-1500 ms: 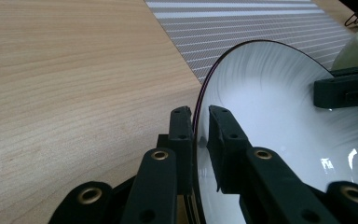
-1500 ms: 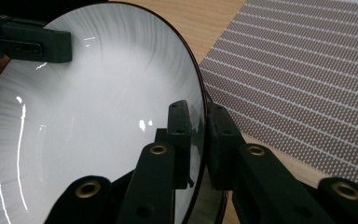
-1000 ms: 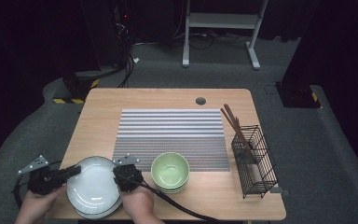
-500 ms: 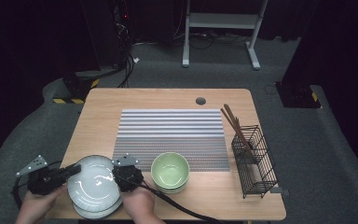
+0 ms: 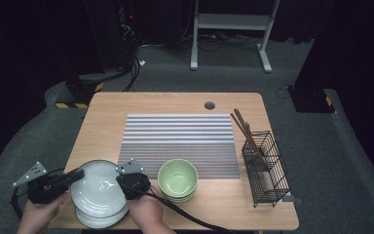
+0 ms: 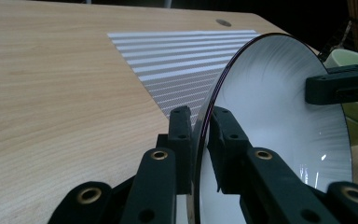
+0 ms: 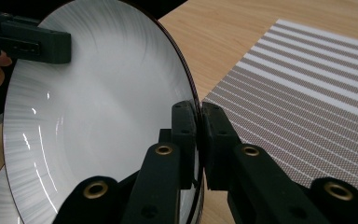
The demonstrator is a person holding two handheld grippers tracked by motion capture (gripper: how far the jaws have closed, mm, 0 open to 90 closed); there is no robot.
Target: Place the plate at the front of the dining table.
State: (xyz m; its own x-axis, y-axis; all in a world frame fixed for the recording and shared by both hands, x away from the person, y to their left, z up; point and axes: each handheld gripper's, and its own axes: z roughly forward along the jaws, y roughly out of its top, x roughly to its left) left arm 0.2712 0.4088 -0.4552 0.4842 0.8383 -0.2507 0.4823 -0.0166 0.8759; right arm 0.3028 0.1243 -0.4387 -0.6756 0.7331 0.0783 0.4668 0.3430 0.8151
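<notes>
- At the near left corner of a wooden table [image 5: 107, 117], a white plate [image 5: 100, 187] with a thin dark rim is held from both sides, one gripper on each edge
- Left gripper [image 5: 76, 175]: jaws clenched on the plate's left rim; in the left gripper view the rim passes between the two black pads [image 6: 182, 135]
- Right gripper [image 5: 122, 181]: jaws clenched on the plate's right rim, which the right gripper view shows pinched between its pads [image 7: 184, 122]
- Under the held plate, the edge of another white plate [image 5: 102, 219] rests on the table
- Just right of the plate sits a green bowl [image 5: 177, 178] stacked on others
- Behind both lies a grey striped mat [image 5: 180, 136]
- Near the right edge stands a black wire basket [image 5: 268, 170] with brown chopsticks [image 5: 243, 127] leaning out of it
</notes>
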